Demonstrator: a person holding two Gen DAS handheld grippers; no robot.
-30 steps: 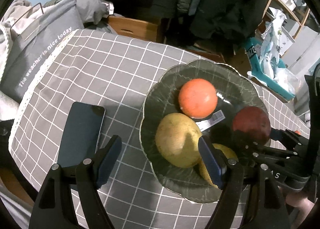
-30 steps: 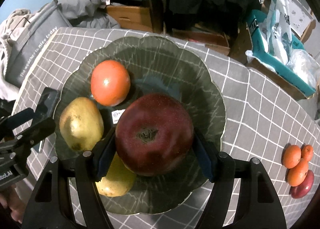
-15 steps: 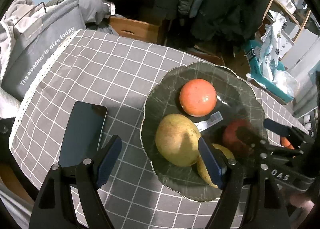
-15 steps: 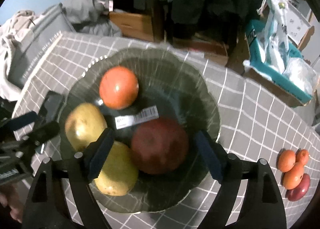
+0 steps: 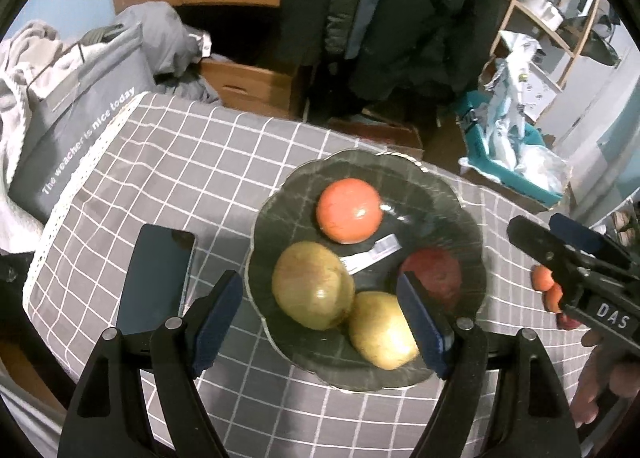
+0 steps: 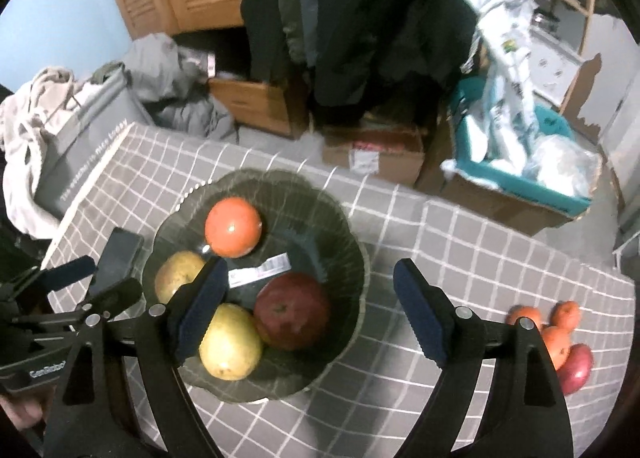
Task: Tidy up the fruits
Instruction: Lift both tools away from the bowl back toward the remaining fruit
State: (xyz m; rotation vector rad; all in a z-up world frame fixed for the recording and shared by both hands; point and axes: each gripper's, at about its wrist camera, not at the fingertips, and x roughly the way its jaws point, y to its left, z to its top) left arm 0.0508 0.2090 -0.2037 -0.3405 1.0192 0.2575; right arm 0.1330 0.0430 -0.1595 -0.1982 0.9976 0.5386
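A dark phone (image 5: 154,278) lies left of a glass bowl (image 6: 340,217) holding 4 fruits, including a red apple (image 6: 292,316). Both the left gripper (image 5: 320,318) and right gripper (image 6: 308,310) hover spread, empty. Small fruits (image 6: 556,334) sit far right.

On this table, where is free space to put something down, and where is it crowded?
Bare cloth lies between the bowl and the small fruits at the right, and along the far edge behind the bowl. Left of the bowl the phone leaves only a narrow strip. The bowl itself is crowded: four fruits and a label.
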